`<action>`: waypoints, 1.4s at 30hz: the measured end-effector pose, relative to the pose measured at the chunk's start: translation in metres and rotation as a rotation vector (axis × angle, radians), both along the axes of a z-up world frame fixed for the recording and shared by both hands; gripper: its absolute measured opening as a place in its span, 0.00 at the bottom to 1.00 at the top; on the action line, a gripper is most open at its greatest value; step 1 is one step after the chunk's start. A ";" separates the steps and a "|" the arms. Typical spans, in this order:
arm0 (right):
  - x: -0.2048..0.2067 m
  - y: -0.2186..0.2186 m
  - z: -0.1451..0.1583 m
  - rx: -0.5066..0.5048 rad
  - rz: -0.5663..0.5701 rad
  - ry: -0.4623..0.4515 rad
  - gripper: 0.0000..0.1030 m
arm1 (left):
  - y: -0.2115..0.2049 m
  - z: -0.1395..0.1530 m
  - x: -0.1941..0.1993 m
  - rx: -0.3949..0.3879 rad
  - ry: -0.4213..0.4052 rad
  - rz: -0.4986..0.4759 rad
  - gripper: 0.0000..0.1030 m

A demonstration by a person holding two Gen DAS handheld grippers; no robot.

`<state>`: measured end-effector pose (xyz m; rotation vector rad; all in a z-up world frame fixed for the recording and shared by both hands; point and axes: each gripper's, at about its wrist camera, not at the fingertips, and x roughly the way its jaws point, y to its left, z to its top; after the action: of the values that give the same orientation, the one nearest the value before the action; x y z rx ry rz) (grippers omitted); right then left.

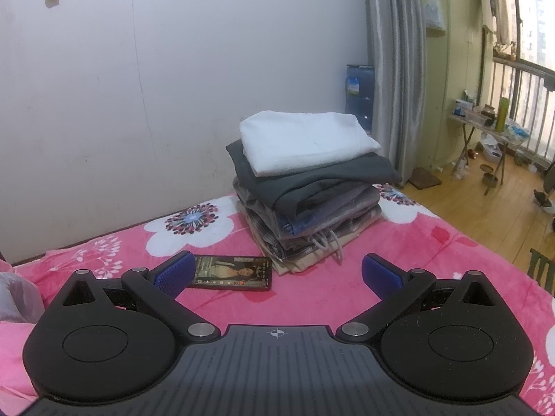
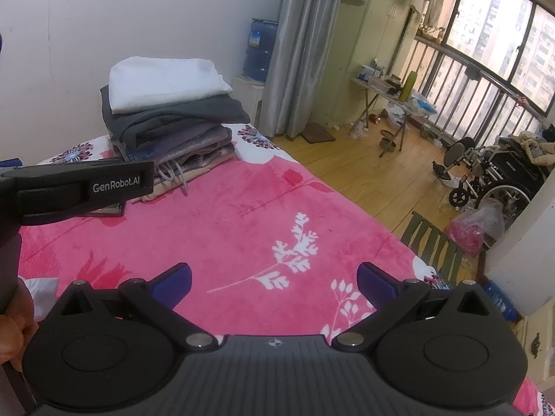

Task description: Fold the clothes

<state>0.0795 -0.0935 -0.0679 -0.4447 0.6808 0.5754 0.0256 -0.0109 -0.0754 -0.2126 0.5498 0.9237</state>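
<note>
A stack of folded clothes (image 1: 308, 190) stands on the pink floral blanket (image 1: 312, 298) near the wall, with a white piece (image 1: 305, 142) on top and dark grey, purple and plaid pieces under it. My left gripper (image 1: 277, 272) hovers in front of the stack, open and empty. The same stack (image 2: 170, 128) appears at the far left in the right wrist view. My right gripper (image 2: 274, 280) is open over bare blanket (image 2: 242, 222), holding nothing. The left gripper's black body (image 2: 83, 187) crosses that view's left edge.
A phone (image 1: 232, 272) with a lit screen lies on the blanket just left of the stack. A blue water jug (image 2: 258, 50) and grey curtain (image 2: 295, 52) stand behind. Wooden floor, a folding table (image 2: 388, 93), a wheelchair (image 2: 492, 173) and a green chair back (image 2: 433, 242) lie right of the bed.
</note>
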 end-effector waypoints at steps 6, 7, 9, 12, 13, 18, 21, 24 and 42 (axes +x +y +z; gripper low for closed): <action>-0.001 -0.001 -0.001 -0.001 -0.001 0.000 1.00 | 0.000 0.000 0.000 0.005 0.001 -0.003 1.00; -0.001 -0.001 -0.001 -0.001 -0.002 0.001 1.00 | 0.000 0.000 0.001 0.005 0.002 -0.003 1.00; -0.001 -0.001 -0.001 -0.001 -0.002 0.001 1.00 | 0.000 0.000 0.001 0.004 0.002 -0.002 1.00; -0.001 -0.001 -0.001 -0.001 -0.003 0.002 1.00 | 0.000 0.000 0.001 0.004 0.004 -0.005 1.00; 0.000 -0.002 -0.002 -0.002 -0.003 0.003 1.00 | 0.000 0.000 0.001 0.005 0.005 -0.005 1.00; 0.000 -0.001 -0.002 -0.003 -0.006 0.005 1.00 | 0.000 0.000 0.001 0.006 0.006 -0.001 1.00; 0.001 -0.001 -0.003 -0.002 -0.007 0.007 1.00 | 0.000 0.000 0.001 0.008 0.003 0.000 1.00; 0.001 -0.002 -0.003 -0.002 -0.007 0.009 1.00 | 0.001 0.000 0.001 0.009 0.004 0.000 1.00; 0.000 -0.001 -0.004 -0.003 -0.006 0.012 1.00 | -0.002 0.000 0.000 0.013 0.011 -0.003 1.00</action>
<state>0.0795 -0.0949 -0.0716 -0.4424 0.6947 0.5715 0.0260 -0.0125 -0.0751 -0.1954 0.5538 0.9255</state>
